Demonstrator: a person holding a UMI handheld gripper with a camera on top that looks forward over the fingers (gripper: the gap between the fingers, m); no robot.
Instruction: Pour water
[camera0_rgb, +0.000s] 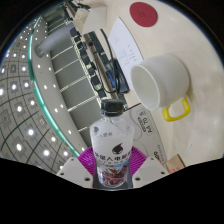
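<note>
A clear plastic bottle (112, 140) with a white label and dark red print stands between my fingers, and its open neck points forward. My gripper (112, 160) is shut on the bottle, both magenta pads (88, 158) pressing its sides. Just beyond the bottle and to the right is a white mug (160, 78) with a yellow handle (177, 110), its mouth turned toward me. The whole scene appears tilted. No water stream shows between the bottle neck and the mug.
A white table surface (125, 45) lies under the mug. A red round object (146, 13) sits farther back. Left of the table are grey stepped shelves or seats (75, 75) and a tiled floor or ceiling with round lights (25, 110).
</note>
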